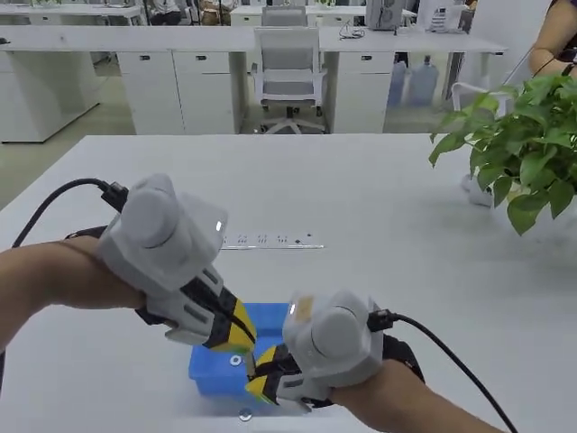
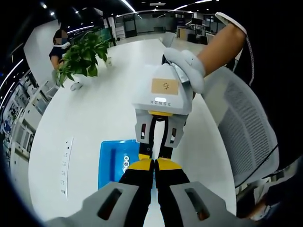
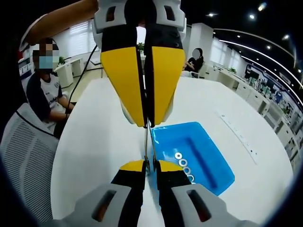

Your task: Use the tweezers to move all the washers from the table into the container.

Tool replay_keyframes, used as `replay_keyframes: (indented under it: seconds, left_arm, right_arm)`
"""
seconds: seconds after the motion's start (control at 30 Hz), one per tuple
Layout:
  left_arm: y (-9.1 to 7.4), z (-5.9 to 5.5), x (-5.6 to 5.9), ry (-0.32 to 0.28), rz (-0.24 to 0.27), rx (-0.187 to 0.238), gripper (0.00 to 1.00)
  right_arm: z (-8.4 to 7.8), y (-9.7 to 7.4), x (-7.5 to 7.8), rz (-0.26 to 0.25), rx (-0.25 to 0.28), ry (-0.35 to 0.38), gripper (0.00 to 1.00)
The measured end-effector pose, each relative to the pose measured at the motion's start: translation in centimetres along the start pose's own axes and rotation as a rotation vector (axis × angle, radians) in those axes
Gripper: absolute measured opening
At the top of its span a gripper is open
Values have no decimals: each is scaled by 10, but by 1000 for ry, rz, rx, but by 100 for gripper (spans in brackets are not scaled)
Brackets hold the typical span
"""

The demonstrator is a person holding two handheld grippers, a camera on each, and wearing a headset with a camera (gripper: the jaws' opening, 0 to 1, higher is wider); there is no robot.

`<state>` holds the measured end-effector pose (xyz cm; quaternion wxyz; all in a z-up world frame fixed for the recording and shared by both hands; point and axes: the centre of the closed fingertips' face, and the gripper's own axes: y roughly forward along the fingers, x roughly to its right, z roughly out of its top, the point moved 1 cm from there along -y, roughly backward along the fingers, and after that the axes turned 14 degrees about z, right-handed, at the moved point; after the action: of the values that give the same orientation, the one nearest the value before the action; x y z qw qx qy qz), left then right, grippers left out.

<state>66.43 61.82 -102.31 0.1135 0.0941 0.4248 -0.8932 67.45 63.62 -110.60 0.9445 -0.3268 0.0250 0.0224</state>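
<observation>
The tweezers (image 3: pixel 147 144) show as 2 thin metal strips above the table just beside the blue container (image 3: pixel 204 142). Their ends run into both grippers, so how much each one grasps is hidden. The right gripper (image 3: pixel 147 166) has its yellow-tipped jaws pressed onto the lower end. The left gripper (image 3: pixel 146 124) meets it nose to nose with its jaws pinched on the upper end. In the head view the tweezers cannot be made out, because the 2 gripper bodies cover them and much of the container.

A row of washers (image 3: pixel 185 163) lies inside the container. The right gripper's jaw cuts the row off, so their count is unclear. 1 more washer (image 1: pixel 245 416) lies on the table just beside the container's near edge, close to the frame's bottom.

The white table (image 1: pixel 379 207) carries a power strip (image 1: pixel 270 241) beyond the container and a leafy plant (image 1: pixel 527 149) well apart from it. Past the table stand white desks and an office chair (image 1: pixel 288 72), and a person sits beside a mesh chair (image 3: pixel 23 156).
</observation>
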Motion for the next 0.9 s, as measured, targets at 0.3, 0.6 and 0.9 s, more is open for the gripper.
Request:
replay_keyframes:
  seconds: [0.3, 0.6, 0.9]
  left_arm:
    - [4, -13, 10, -18, -10, -13, 5]
    - [8, -24, 14, -43, -18, -21, 5]
    - [16, -33, 15, -57, -19, -25, 5]
  right_arm:
    - [-7, 14, -7, 18, -1, 8, 11]
    - [-12, 25, -10, 46, -10, 10, 11]
    - [-21, 33, -7, 48, -36, -17, 11]
